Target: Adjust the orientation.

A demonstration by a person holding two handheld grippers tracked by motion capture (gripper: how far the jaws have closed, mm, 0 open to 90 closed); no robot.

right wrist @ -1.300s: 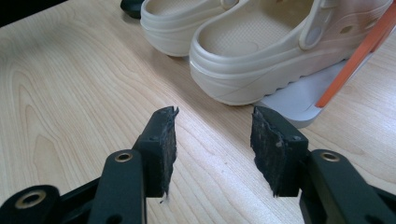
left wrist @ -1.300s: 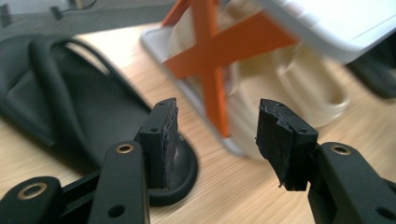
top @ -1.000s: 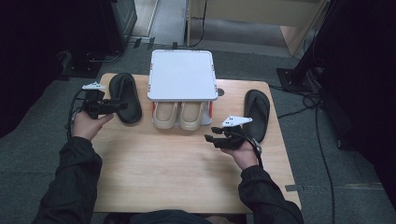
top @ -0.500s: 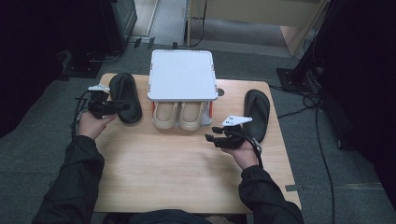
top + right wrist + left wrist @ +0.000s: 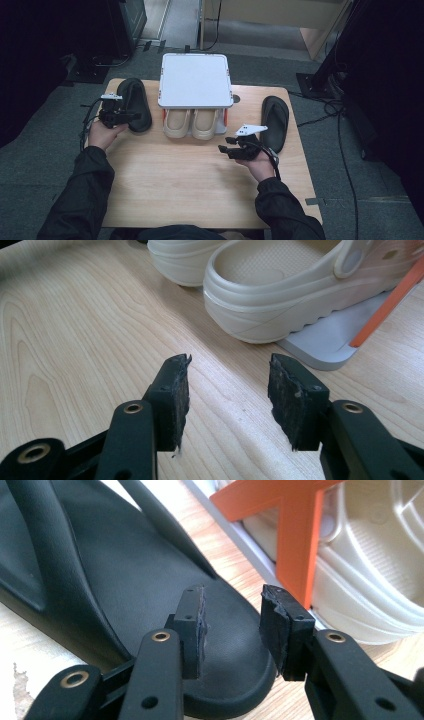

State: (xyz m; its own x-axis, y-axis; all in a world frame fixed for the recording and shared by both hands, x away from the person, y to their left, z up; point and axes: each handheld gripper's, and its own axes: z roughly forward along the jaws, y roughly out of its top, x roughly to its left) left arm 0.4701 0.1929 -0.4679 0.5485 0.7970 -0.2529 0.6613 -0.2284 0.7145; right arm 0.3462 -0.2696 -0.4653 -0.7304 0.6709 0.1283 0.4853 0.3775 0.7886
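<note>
Since a second ago the left gripper (image 5: 131, 116) has dropped lower onto the near end of the black flip-flop (image 5: 134, 102) on the left side of the worktop (image 5: 190, 175), and its fingers (image 5: 192, 625) have just been closing. In the left gripper view they're still a bit apart, straddling the rounded heel edge of that flip-flop, with the sole between them, but I honestly can't see the pads pressing on it yet. The toe end and most of the strap are cut off at the top of that view.

Right gripper (image 5: 226, 148) hasn't budged. It hangs over bare wood near the middle right, fingers (image 5: 172, 395) wide apart, nothing between them.

A bit further out, the pair of cream clogs (image 5: 192, 123) sits on the bottom level of a little rack, heels poking toward the person. The white top shelf (image 5: 195, 80) covers the front of them from above, so you only get the heels in the high view. An orange brace (image 5: 295, 540) of the rack shows up close in the left gripper view, just beside the flip-flop.

Second black flip-flop (image 5: 275, 122) lies at the right edge of the worktop, just beyond the right gripper, apart from it. Everything past the worktop is dark floor and cables, too murky to make out.
</note>
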